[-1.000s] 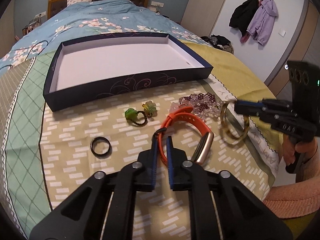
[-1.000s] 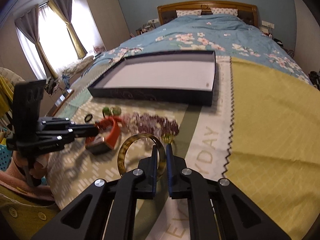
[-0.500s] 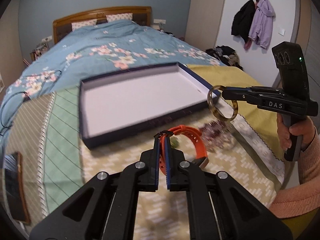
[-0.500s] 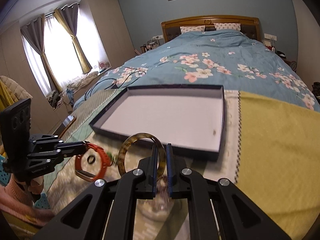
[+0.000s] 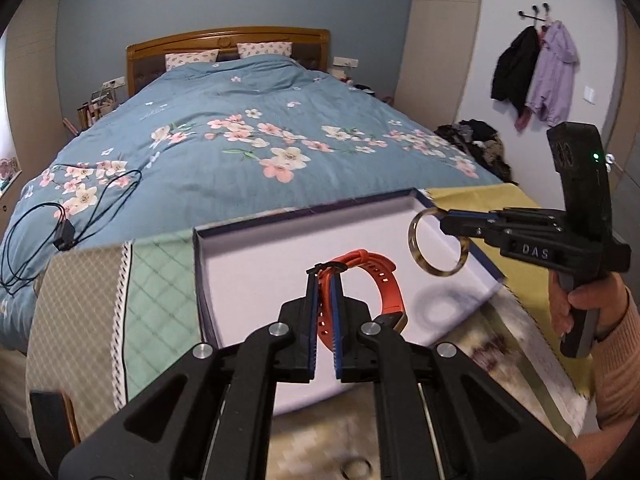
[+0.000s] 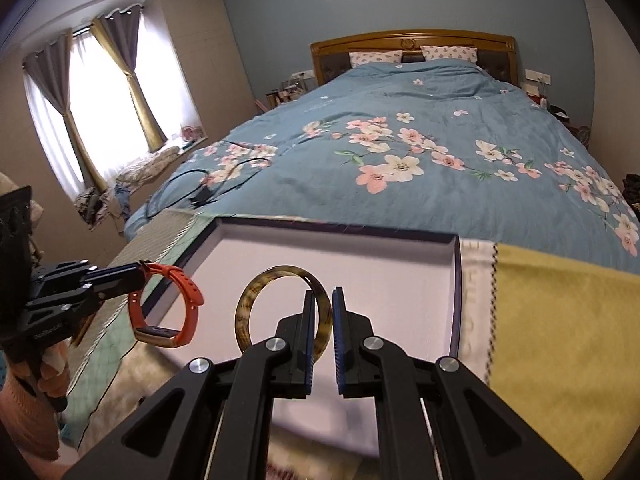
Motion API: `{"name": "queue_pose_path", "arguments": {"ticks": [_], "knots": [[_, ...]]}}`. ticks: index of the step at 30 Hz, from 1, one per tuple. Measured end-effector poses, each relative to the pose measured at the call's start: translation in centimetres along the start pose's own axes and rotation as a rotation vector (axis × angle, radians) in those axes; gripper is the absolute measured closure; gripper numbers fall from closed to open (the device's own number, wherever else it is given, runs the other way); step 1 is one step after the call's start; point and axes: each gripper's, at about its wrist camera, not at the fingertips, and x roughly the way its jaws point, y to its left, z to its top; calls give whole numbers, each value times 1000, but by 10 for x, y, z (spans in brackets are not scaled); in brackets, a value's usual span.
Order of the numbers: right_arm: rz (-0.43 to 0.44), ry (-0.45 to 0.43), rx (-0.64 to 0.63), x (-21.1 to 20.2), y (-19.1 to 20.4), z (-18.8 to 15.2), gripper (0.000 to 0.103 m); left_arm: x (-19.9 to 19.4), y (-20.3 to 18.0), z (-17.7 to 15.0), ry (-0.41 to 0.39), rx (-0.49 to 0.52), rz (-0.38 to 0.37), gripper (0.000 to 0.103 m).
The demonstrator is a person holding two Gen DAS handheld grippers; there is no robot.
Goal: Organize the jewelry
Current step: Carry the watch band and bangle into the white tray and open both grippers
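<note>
A blue floral duvet (image 5: 240,140) covered the bed. Black cables (image 5: 60,216) lay on it. Jackets (image 5: 536,72) hung on wall hooks.

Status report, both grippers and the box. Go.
Left gripper shut on orange watch. Right gripper shut on bangle. Both held above the box. Nothing blocking.

Orange watch band (image 5: 382,280); tortoiseshell bangle (image 6: 246,308); blue floral duvet (image 5: 248,136).
</note>
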Motion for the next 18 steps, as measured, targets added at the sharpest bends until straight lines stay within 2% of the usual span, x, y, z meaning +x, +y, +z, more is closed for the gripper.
{"name": "queue_pose_path", "arguments": {"ticks": [8, 18], "knots": [[-45, 66, 65, 53, -16, 20, 96, 55, 18, 32, 48, -11, 16, 96], [-88, 140, 103, 84, -14, 33, 96, 119, 38, 50, 132, -5, 58, 97]]}}
